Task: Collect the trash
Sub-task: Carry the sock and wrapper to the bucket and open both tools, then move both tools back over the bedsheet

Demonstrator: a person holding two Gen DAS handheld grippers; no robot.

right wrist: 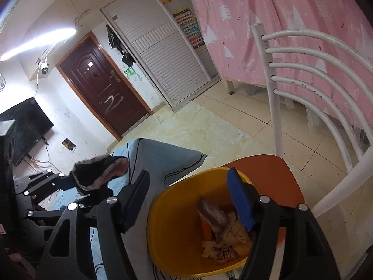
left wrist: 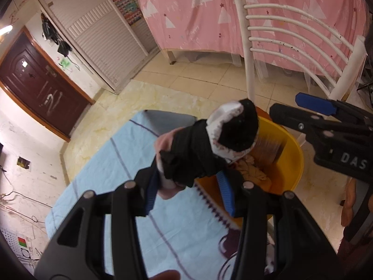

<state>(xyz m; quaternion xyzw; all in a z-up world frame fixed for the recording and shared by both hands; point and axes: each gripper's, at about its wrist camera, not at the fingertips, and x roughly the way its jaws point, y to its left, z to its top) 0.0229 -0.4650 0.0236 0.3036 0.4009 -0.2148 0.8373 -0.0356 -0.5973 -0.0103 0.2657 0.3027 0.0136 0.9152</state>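
My left gripper (left wrist: 188, 190) is shut on a black, white and pink bundle of cloth (left wrist: 205, 147) and holds it in the air beside the rim of a yellow basin (left wrist: 293, 149). In the right wrist view the same bundle (right wrist: 98, 173) hangs from the left gripper at the left. My right gripper (right wrist: 188, 200) is open and empty, hovering over the yellow basin (right wrist: 172, 221). A blurred brownish piece (right wrist: 212, 214) is in mid-air inside the basin, above beige crumpled cloth scraps (right wrist: 230, 238) on its bottom.
The basin sits on an orange chair seat (right wrist: 268, 170) with a white slatted back (right wrist: 310, 74). A table with a light blue cloth (left wrist: 121, 175) lies left of it. A pink bedspread (left wrist: 209, 11), a white wardrobe and a brown door stand beyond.
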